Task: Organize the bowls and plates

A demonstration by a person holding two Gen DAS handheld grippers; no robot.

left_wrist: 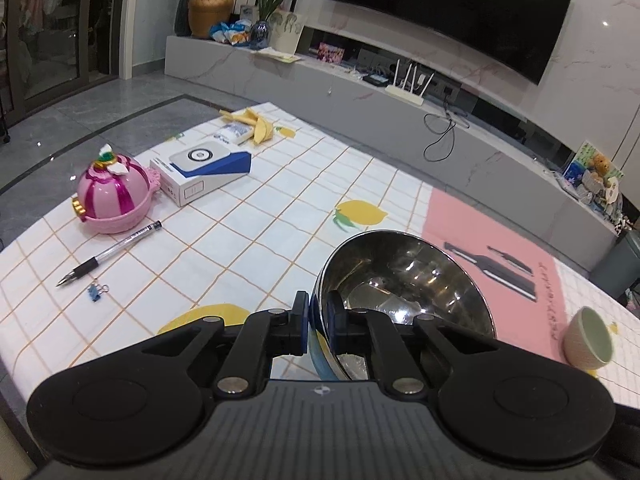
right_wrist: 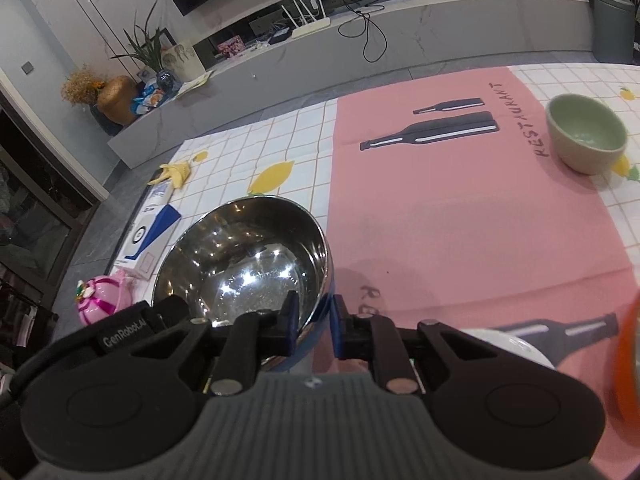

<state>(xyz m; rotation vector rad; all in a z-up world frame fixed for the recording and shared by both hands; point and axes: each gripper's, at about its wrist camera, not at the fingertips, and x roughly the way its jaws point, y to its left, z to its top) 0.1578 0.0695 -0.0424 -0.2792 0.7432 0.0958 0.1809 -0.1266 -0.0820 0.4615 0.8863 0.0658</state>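
Observation:
A shiny steel bowl (left_wrist: 412, 280) with a blue outer wall is held between both grippers above the table. My left gripper (left_wrist: 318, 324) is shut on its left rim. My right gripper (right_wrist: 314, 320) is shut on its right rim, and the bowl (right_wrist: 244, 256) shows to the left in that view. A small pale green bowl (right_wrist: 586, 134) stands upright at the far right edge of the pink placemat (right_wrist: 460, 208); it also shows in the left wrist view (left_wrist: 588, 338). A white dish (right_wrist: 508, 346) and an orange object (right_wrist: 628, 364) peek out at the lower right, mostly hidden.
On the checked lemon tablecloth (left_wrist: 248, 216) lie a pink toy pot (left_wrist: 110, 196), a white and blue box (left_wrist: 202, 168), a pen (left_wrist: 108, 254), a blue binder clip (left_wrist: 95, 292) and a banana peel (left_wrist: 256, 124). A grey TV bench (left_wrist: 400, 100) runs behind the table.

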